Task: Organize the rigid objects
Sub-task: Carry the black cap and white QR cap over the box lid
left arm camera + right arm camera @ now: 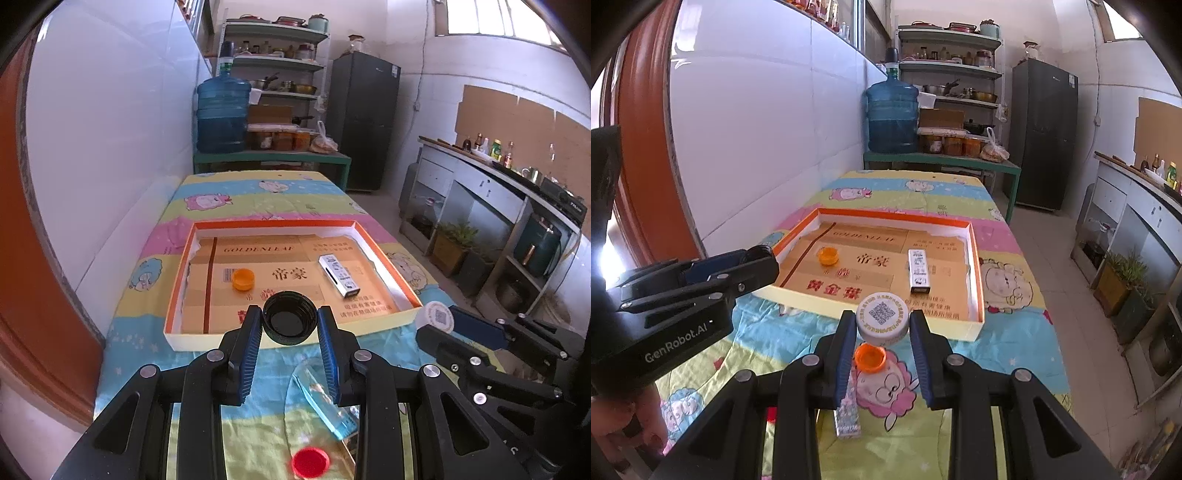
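Holding a black cap (290, 317) between their blue pads, your left tongs (290, 325) hang just above the near wall of the shallow orange-rimmed box (291, 334) on the tabletop (1008, 332). Your right tongs (883, 326) grip a white cap with a QR code (882, 317), also at the near wall of the box. Inside the box lie an orange cap (243, 279) at the left and a small white carton (339, 276) at the right, well apart. On the cloth near you rest another orange cap (870, 357), a red cap (310, 462) and a patterned flat packet (847, 410).
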Demonstrator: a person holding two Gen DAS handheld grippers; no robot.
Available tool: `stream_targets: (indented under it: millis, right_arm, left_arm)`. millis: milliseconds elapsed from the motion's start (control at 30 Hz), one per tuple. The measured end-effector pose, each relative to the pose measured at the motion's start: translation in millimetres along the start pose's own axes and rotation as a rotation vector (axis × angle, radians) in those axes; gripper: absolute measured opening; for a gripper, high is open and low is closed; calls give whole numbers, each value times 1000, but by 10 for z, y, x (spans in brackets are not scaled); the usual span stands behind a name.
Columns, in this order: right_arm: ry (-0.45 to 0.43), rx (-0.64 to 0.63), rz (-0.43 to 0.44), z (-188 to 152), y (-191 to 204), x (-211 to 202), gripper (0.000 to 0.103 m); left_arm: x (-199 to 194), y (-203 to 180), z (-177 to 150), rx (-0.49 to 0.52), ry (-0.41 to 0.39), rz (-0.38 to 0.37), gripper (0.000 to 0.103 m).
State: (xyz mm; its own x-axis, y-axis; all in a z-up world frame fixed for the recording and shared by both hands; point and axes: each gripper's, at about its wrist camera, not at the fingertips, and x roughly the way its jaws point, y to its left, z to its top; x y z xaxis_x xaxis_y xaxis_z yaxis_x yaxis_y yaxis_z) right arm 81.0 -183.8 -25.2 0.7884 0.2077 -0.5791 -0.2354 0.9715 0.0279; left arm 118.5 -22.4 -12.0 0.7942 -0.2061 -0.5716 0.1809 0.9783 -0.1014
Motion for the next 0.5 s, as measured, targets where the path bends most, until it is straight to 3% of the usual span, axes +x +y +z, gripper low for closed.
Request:
stream_targets:
  millis: [500]
  right_arm:
    - [-33, -16, -2, 271, -45, 123, 30]
  left_arm:
    - [191, 88, 279, 13, -21, 50, 31]
